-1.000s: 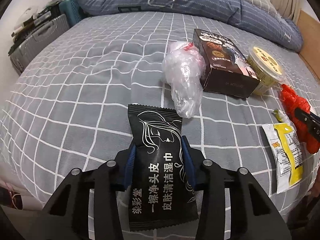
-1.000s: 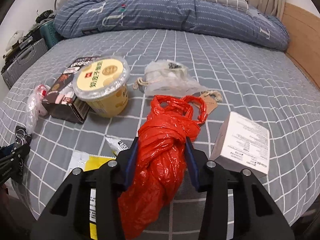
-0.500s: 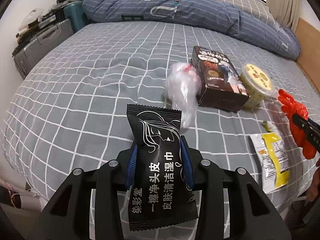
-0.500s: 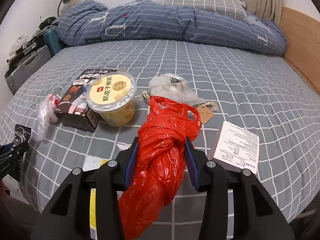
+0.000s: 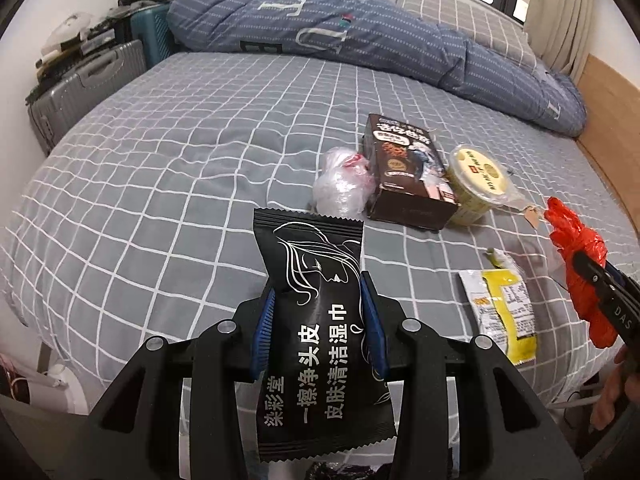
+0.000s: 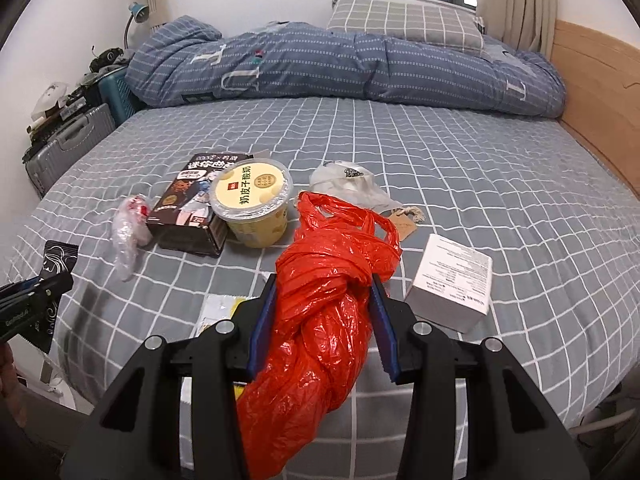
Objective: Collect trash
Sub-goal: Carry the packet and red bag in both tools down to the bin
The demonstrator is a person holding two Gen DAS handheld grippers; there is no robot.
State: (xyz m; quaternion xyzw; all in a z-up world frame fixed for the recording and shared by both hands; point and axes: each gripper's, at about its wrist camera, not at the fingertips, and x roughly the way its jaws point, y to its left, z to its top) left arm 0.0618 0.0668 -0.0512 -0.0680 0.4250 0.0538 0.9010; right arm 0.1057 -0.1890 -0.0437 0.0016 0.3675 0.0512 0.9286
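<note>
My left gripper (image 5: pixel 318 292) is shut on a black wet-wipe packet (image 5: pixel 320 328), held upright above the near edge of the grey checked bed (image 5: pixel 180 168). My right gripper (image 6: pixel 322 284) is shut on a knotted red plastic bag (image 6: pixel 328 304), also lifted off the bed. Each gripper shows at the other view's edge: the red plastic bag (image 5: pixel 580 264) at the right, the black wet-wipe packet (image 6: pixel 56 264) at the left. On the bed lie a dark snack box (image 6: pixel 192 204), a yellow pudding cup (image 6: pixel 252 200), a crumpled clear wrapper (image 5: pixel 344 184), a yellow sachet (image 5: pixel 504 312), a white box (image 6: pixel 452 280) and a clear bag (image 6: pixel 348 184).
A blue quilt (image 6: pixel 340 68) and a checked pillow (image 6: pixel 404 20) fill the far end of the bed. A wooden headboard (image 6: pixel 596 80) runs along the right. Suitcases (image 5: pixel 80 88) with clutter on top stand beside the bed at the left. A tag on string (image 6: pixel 408 220) lies by the clear bag.
Both grippers have risen and drawn back from the bed, each keeping its grip. The items on the bed look smaller and lie where they were.
</note>
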